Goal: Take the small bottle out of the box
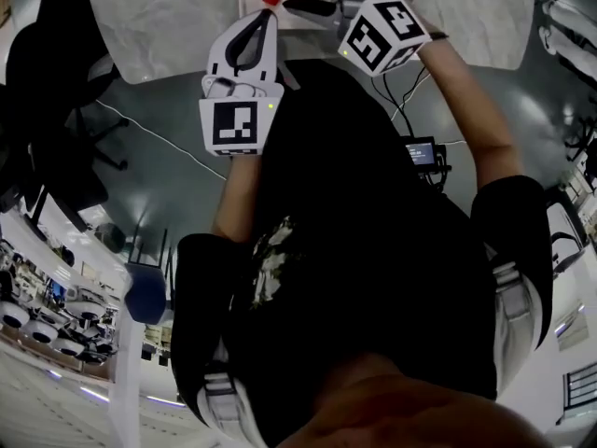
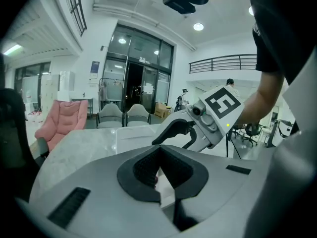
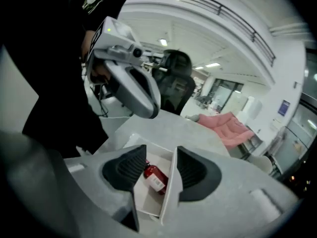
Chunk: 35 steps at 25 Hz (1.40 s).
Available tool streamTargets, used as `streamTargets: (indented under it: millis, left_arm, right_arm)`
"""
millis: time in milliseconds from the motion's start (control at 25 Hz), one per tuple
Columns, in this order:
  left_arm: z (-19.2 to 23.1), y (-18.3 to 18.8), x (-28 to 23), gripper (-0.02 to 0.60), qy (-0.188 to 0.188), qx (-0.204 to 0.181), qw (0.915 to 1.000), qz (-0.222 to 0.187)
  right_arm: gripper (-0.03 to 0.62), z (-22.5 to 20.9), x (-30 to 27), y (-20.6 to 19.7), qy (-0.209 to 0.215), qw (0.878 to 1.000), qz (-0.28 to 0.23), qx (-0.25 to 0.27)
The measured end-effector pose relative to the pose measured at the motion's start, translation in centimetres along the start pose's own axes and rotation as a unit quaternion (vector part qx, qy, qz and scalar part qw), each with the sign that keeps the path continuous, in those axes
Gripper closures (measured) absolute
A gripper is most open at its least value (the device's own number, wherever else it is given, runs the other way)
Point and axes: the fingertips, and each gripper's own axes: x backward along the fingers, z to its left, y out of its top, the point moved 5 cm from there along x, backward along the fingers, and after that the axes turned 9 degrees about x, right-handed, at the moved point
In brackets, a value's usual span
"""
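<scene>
**Inspector:** Position of the small bottle?

**Observer:** Not removed. The small red bottle (image 3: 154, 176), white-labelled, lies on its side inside the open white box (image 3: 167, 197), at lower centre of the right gripper view. The box sits on the pale desk (image 3: 163, 128).

**Inspector:** Right gripper?

**Observer:** The right gripper (image 3: 161, 162) points down into the box with its jaws wide and empty. The bottle shows in the gap between them, but neither pad is on it. One wall of the box stands just inside the right-hand pad.

**Inspector:** Left gripper?

**Observer:** The left gripper (image 2: 159, 155) has its jaws drawn together with nothing gripped. In the right gripper view it hangs at upper left, above the desk and beyond the box, apart from both box and bottle.

**Inspector:** Progress?

**Observer:** By my judgement only the approach is made. No grasp is taken and the bottle is still wholly in the box. Left to do: bring the right jaws about the bottle, close, lift it clear of the walls.

**Inspector:** Concerns?

**Observer:** The near wall may be pinched with the bottle. The box is unsecured and may rise with it.
</scene>
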Motion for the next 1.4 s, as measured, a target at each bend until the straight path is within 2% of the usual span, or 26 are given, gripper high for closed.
streamTargets:
  millis: [80,200,360,480,600,720,840,920,960,1040,1120,1200,1320,1400]
  left_arm:
    - [0.8,-0.4,-0.3,0.569,-0.005,-0.009,0.9999,-0.002]
    - [1.4,-1.0,-0.2,0.569,0.010,0.024,0.9996,0.012]
    - [1.7,-2.6,0.5,0.569,0.006,0.019,0.9998,0.002]
    - [1.9,-2.8,1.1,0.569,0.011,0.020,0.9998,0.000]
    - [2.1,-3.1,1.6,0.569,0.019,0.026,0.9995,-0.004]
    - [2.1,-3.4,1.7,0.569,0.030,0.033,0.9990,0.001]
    - [1.9,-3.4,1.6,0.569,0.048,0.069,0.9964,0.012]
    - [1.8,-3.5,1.7,0.569,0.053,0.078,0.9955,0.011]
    - [1.7,-3.6,1.8,0.569,0.053,0.079,0.9954,0.011]
    - [1.6,-3.9,2.0,0.569,0.055,0.080,0.9952,0.011]
    - [1.8,-3.9,2.2,0.569,0.055,0.078,0.9954,0.011]
    - [2.0,-3.7,2.2,0.569,0.051,0.066,0.9965,0.010]
    - [1.7,-3.5,2.5,0.569,0.026,0.019,0.9995,0.004]
    - [1.6,-3.1,2.4,0.569,0.014,0.005,0.9999,0.005]
  right_arm:
    - [0.401,0.3,-1.5,-0.5,0.058,0.997,0.012,0.050]
    - [0.399,1.2,-3.7,-0.9,0.122,0.984,0.025,0.125]
    - [0.384,4.0,-6.3,-0.9,0.185,0.954,0.051,0.232]
    - [0.378,5.0,-7.5,-1.0,0.218,0.928,0.067,0.293]
    - [0.378,5.7,-8.6,-1.5,0.242,0.905,0.090,0.339]
    - [0.379,6.1,-9.6,-2.4,0.269,0.883,0.123,0.364]
    - [0.379,6.5,-10.7,-3.8,0.289,0.868,0.158,0.372]
    - [0.390,6.9,-11.2,-4.3,0.285,0.864,0.173,0.378]
    - [0.421,7.1,-11.3,-4.4,0.279,0.864,0.176,0.381]
    - [0.451,7.5,-11.3,-4.3,0.271,0.866,0.176,0.381]
    - [0.456,7.5,-11.3,-4.2,0.270,0.870,0.170,0.375]
    - [0.457,7.3,-11.1,-3.8,0.270,0.879,0.163,0.358]
    - [0.459,7.7,-10.4,-3.1,0.260,0.894,0.153,0.330]
    - [0.459,7.5,-9.8,-2.9,0.249,0.904,0.151,0.314]
